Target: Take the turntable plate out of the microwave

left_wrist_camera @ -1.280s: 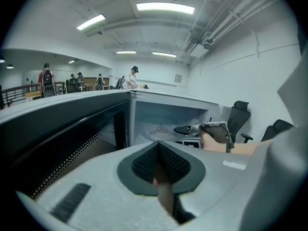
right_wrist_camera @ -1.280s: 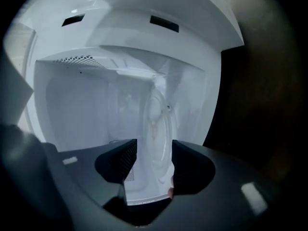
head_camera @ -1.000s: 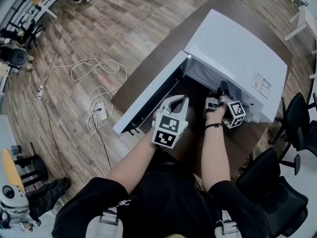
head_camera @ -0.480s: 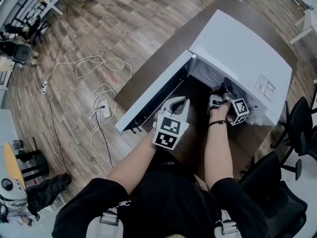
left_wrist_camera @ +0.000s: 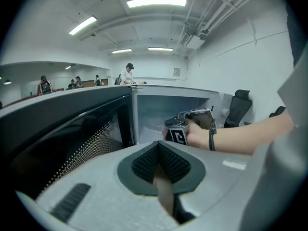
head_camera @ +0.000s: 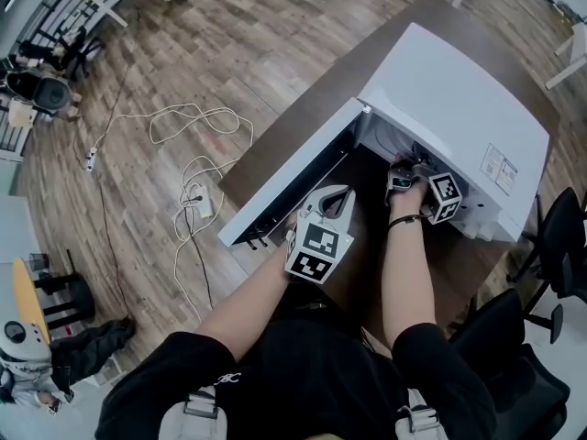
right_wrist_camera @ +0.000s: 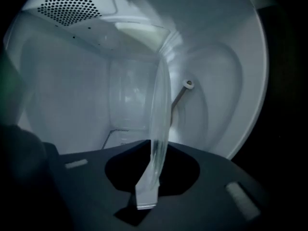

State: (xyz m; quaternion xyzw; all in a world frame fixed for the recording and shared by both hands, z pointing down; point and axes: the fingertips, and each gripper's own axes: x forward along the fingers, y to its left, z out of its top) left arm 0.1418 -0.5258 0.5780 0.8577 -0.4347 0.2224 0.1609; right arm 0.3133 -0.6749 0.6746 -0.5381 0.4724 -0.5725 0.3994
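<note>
The white microwave (head_camera: 459,108) stands on a brown table with its door (head_camera: 293,177) swung open to the left. My right gripper (right_wrist_camera: 153,177) reaches into the cavity, and its jaws are closing on the rim of the clear glass turntable plate (right_wrist_camera: 161,105), which stands edge-on between them. The left gripper view shows the same plate (left_wrist_camera: 156,127) in front of the right hand, inside the cavity. My left gripper (head_camera: 341,193) hovers outside by the open door, shut and holding nothing.
The open door (left_wrist_camera: 72,129) bounds the space on the left. A white cable and power strip (head_camera: 197,200) lie on the wooden floor. Black office chairs (head_camera: 559,236) stand at the right. Several people are far off in the room.
My right gripper has pushed deeper into the microwave cavity, so that less of it shows outside. The left gripper has stayed by the door.
</note>
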